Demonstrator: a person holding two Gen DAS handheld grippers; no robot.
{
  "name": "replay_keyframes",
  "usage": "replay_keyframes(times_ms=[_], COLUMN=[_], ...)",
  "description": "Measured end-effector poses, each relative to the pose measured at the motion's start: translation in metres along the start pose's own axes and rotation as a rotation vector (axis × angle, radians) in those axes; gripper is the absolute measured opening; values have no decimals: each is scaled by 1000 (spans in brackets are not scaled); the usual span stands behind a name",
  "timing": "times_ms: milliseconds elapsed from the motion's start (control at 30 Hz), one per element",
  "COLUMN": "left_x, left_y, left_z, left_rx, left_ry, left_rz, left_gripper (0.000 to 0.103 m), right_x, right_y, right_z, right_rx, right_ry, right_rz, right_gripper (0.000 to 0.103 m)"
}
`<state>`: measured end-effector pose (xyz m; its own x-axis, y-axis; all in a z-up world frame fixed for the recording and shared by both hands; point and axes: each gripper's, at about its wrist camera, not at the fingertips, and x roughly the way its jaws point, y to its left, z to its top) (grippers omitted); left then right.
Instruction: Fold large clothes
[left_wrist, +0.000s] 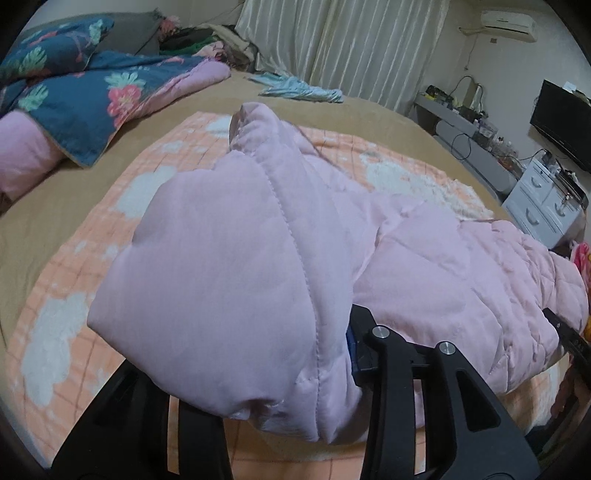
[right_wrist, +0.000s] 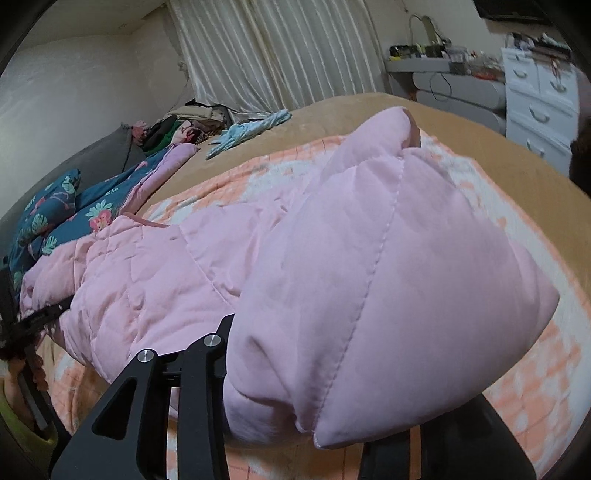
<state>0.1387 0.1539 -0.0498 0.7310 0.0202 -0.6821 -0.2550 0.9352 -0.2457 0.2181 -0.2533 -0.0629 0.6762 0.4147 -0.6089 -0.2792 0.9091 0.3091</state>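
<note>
A large pink quilted jacket (left_wrist: 221, 258) lies across an orange blanket with white clouds (left_wrist: 74, 295) on the bed. My left gripper (left_wrist: 258, 350) is shut on a puffy fold of it. The fabric bulges over the jaws and hides the left finger, while the right finger (left_wrist: 360, 325) shows beside the fold. In the right wrist view the same jacket (right_wrist: 369, 258) fills the middle. My right gripper (right_wrist: 332, 362) is shut on another thick fold, with only its left finger (right_wrist: 221, 339) showing. Each gripper appears at the edge of the other's view, holding the jacket's near hem.
A tan bed cover (left_wrist: 55, 206) lies under the blanket. A blue floral duvet (left_wrist: 74, 99) is piled at the far left. A light blue garment (left_wrist: 303, 90) lies near the curtain. White drawers (left_wrist: 543, 206) and a dark screen (left_wrist: 561, 110) stand to the right of the bed.
</note>
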Motion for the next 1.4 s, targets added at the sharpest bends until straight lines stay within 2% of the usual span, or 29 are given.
replay_keyframes(times_ms=[100, 200, 433, 567, 600, 667, 767, 900, 967, 1133, 1267, 1400], left_x=[0, 1, -4, -9, -10, -15, -24, -40, -50, -78, -102, -125], left_y=[4, 8, 9, 13, 14, 16, 18, 16, 14, 8, -7, -18], left_z=[-9, -17, -25, -31, -32, -34, -36, -40, -43, -46, -49, -53], left_rx=[6, 2, 16, 12, 11, 9, 13, 36, 44, 47, 88, 90], left_ry=[-3, -3, 8, 21, 26, 35, 44, 53, 52, 15, -19, -64], left_rz=[3, 3, 7, 8, 7, 20, 19, 23, 25, -19, -4, -30], left_gripper=[33, 37, 46, 54, 56, 66, 73, 83, 93, 94, 94, 94], right_x=[1, 3, -12, -24, -27, -35, -46, -70, -84, -117, -140, -160], right_y=[-5, -13, -19, -16, -15, -13, -10, 0, 8, 27, 44, 65], right_z=[-14, -21, -30, -35, -37, -39, -43, -47, -47, -45, -46, -51], right_rx=[45, 98, 170, 158, 153, 143, 114, 58, 15, -49, -100, -142], right_ry=[12, 30, 48, 49, 48, 48, 43, -5, -33, -90, -123, -144], right_rz=[5, 15, 9, -8, -13, -26, -50, -88, -102, -105, -113, -119], right_gripper=[39, 47, 77, 86, 87, 89, 92, 97, 99, 99, 99, 99])
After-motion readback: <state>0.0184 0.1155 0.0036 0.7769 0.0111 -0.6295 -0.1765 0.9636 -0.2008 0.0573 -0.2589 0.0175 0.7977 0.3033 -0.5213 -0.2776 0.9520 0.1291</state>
